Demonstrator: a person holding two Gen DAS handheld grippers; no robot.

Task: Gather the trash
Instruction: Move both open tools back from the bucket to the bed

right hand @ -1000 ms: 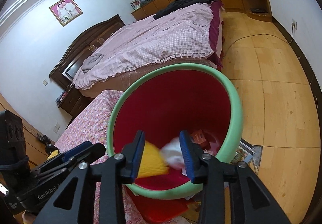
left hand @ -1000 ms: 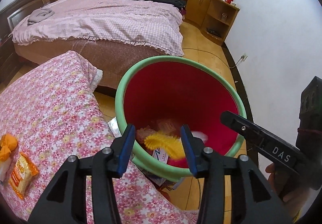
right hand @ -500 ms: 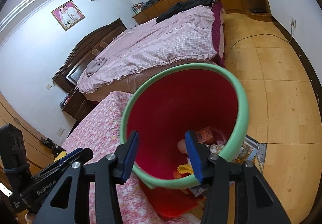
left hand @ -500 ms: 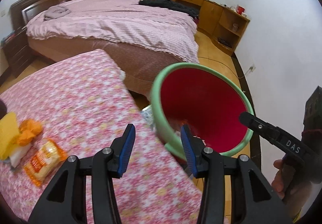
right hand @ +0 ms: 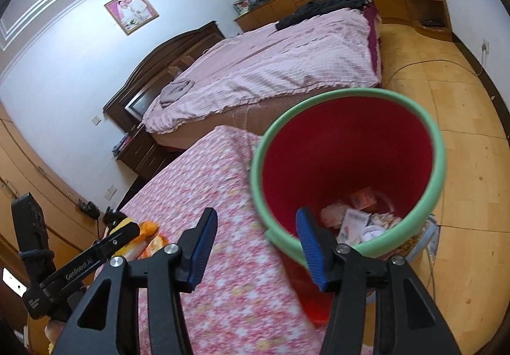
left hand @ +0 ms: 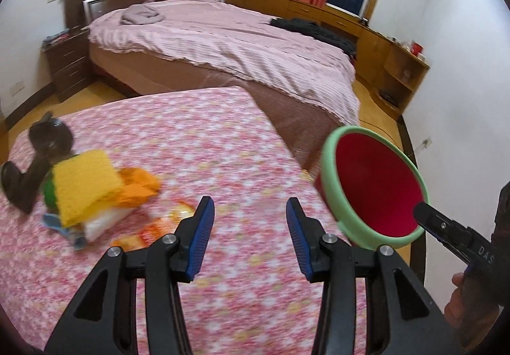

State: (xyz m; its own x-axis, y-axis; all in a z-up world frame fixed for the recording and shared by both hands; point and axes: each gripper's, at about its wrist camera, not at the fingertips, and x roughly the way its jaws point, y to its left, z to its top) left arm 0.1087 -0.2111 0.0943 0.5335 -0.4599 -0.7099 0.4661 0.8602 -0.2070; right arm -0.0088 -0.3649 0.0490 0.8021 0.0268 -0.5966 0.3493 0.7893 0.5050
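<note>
My left gripper (left hand: 249,205) hangs open and empty over the pink floral table (left hand: 197,144). Left of it lies a blurred trash pile: a yellow sponge (left hand: 84,186), an orange scrap (left hand: 138,187), a white piece and an orange snack packet (left hand: 153,227) just beside the left finger. The red bin with a green rim (left hand: 373,189) stands off the table's right edge. My right gripper (right hand: 256,214) is over the table edge next to the bin (right hand: 347,163), its jaws opening with nothing between them. Wrappers and paper (right hand: 353,221) lie in the bin's bottom.
A dark brown object (left hand: 35,160) lies behind the trash pile at the table's left end. A large bed with a pink cover (left hand: 229,48) stands beyond the table. Wooden cabinets (left hand: 392,58) line the far wall. Bare wooden floor (right hand: 462,144) spreads right of the bin.
My left gripper swung left from above the bin to over the table, bringing the trash pile into view. My right gripper let a yellow and white piece drop into the bin, opened wider and shifted left.
</note>
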